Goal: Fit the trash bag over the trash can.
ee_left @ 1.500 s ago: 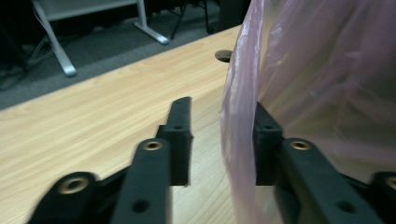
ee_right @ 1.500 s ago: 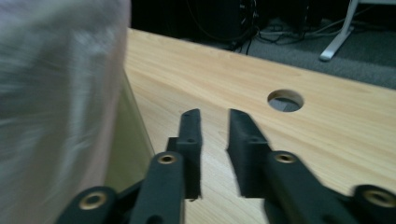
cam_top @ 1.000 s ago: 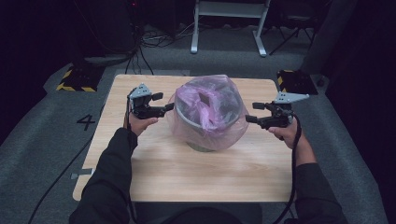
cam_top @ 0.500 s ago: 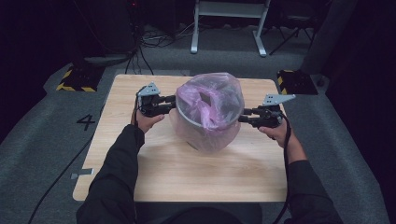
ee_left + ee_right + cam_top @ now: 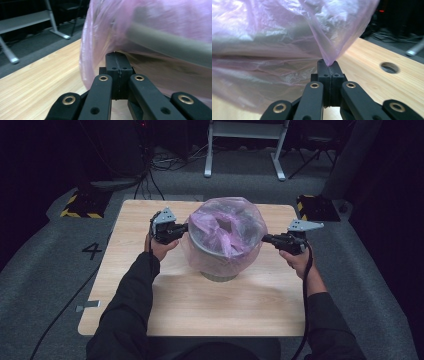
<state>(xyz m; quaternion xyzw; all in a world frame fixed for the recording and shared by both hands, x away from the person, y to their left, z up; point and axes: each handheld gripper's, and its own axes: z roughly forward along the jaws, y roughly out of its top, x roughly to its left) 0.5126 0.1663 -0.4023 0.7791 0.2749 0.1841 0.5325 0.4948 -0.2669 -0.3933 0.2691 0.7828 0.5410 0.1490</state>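
bagged grey bin (image 5: 222, 251) blocks table (image 5: 125, 300) centre between both grippers, bare wood open in front, at left and right edges, narrow strip behind

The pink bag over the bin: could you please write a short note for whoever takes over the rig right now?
Left hand-held gripper: shut on the pink bag, at the bin's left side.
Right hand-held gripper: shut on the bag's film at the right side, pulling it to a point.
The grey bin stands mid-table; the bag balloons around its upper part, with its middle sagging inside.
Done: the bag is draped over the rim and down the outside.
Left, probably: pull the film down evenly on both sides, then release.
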